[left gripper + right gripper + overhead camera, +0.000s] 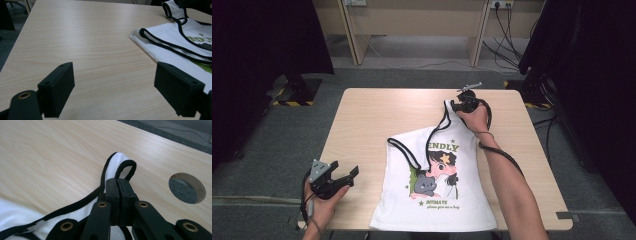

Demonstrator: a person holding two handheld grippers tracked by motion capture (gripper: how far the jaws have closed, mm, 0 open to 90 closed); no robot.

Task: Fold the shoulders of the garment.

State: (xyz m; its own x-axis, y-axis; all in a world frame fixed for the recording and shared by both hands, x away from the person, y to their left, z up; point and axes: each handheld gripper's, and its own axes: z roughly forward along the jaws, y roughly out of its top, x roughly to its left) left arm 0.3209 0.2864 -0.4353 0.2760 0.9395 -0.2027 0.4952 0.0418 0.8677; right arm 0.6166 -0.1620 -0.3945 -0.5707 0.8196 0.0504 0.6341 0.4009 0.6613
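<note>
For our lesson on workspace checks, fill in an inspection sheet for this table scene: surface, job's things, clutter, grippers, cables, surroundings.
Surface: pale wooden table, with a round cable hole near the strap.
Job's things: white tank top with black trim and a cartoon print, lying flat apart from one raised shoulder strap.
Clutter: nothing seen.
Grippers: right gripper shut on the shoulder strap; left gripper open over the table's near left corner, holding nothing.
Cables: a black cable lies along the right forearm; cables on the floor behind.
Surroundings: grey carpet, dark curtains at both sides.

Jaws apart (shirt (175, 37) beside).
</note>
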